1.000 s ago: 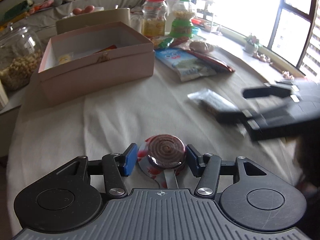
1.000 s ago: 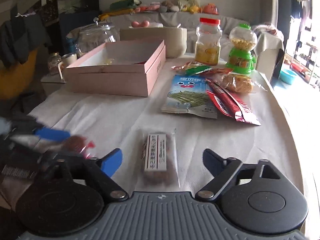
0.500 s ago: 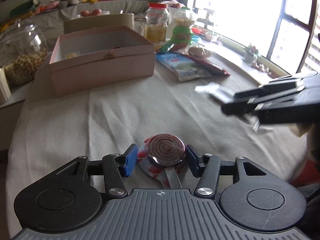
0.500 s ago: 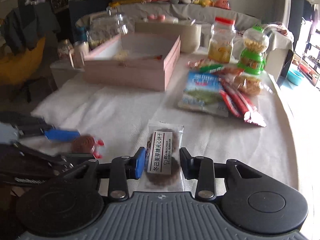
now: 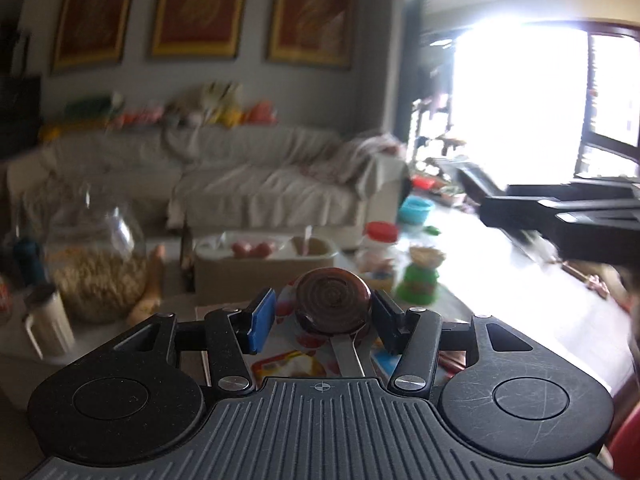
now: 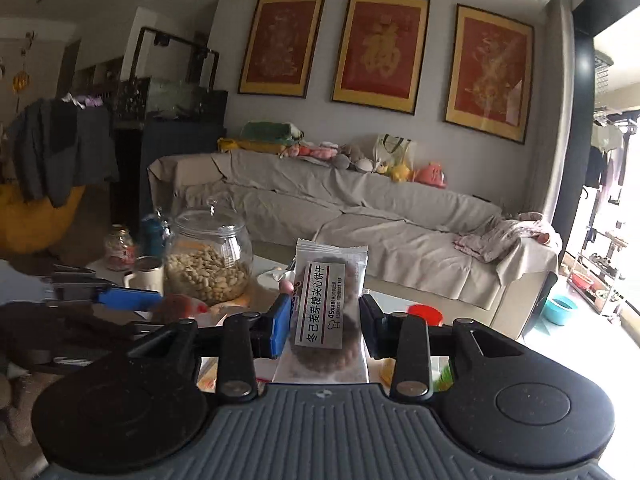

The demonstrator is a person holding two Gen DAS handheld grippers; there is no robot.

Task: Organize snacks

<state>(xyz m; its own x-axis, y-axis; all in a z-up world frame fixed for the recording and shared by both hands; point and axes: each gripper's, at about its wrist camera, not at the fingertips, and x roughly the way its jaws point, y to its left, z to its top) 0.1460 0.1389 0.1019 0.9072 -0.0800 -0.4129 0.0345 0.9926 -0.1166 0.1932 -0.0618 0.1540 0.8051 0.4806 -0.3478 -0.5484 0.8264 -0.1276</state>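
Both snacks have come up off the cloth-covered surface since the earlier frames, each carried in its own gripper, so the room behind now fills the views in place of the tabletop. Clamped between the blue pads of the left gripper (image 5: 324,322) is the lollipop (image 5: 333,306), its dark swirled disc facing up and its pale stick running back toward the gripper body. Held upright in the right gripper (image 6: 322,326) is the wrapped biscuit (image 6: 326,312), a clear packet with a white printed label, the pads pressing on its two long sides. From the right wrist view the left gripper shows at the left edge with the red-wrapped lollipop at its tip. Below the lifted lollipop lies a pink box (image 5: 288,364) with a colourful packet inside, mostly hidden by the gripper. Toward the far edge of the surface stand a beige tub (image 5: 264,268), a red-lidded jar (image 5: 378,248) and a green candy dispenser (image 5: 420,276). Off the far left corner sits a large glass jar of nuts (image 6: 208,256) with a cream mug (image 6: 146,278) beside it. Beyond is a covered sofa (image 6: 360,216) with soft toys along its back, under three framed red pictures (image 6: 380,52).
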